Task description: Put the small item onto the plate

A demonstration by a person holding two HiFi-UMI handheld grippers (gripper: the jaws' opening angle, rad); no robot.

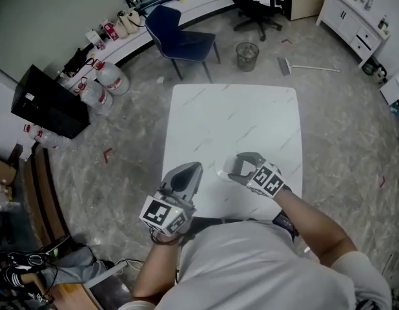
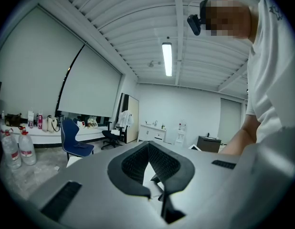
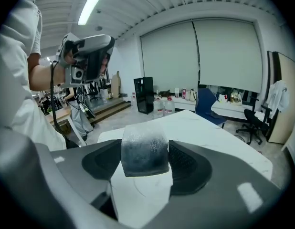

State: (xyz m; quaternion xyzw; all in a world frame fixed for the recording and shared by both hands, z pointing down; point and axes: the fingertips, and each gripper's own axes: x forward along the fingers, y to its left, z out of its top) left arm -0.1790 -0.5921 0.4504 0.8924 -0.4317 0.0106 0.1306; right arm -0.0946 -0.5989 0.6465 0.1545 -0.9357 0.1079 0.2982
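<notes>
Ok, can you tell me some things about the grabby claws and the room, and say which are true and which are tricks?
1. The right gripper holds a small frosted item between its jaws. True.
2. The left gripper is holding something too. False: its jaws are together with nothing between them.
3. The table is white. True.
4. A red chair stands at the far end of the table. False: the chair there is blue.
5. The small frosted item is lying loose on the table. False: it is gripped in the right gripper.
</notes>
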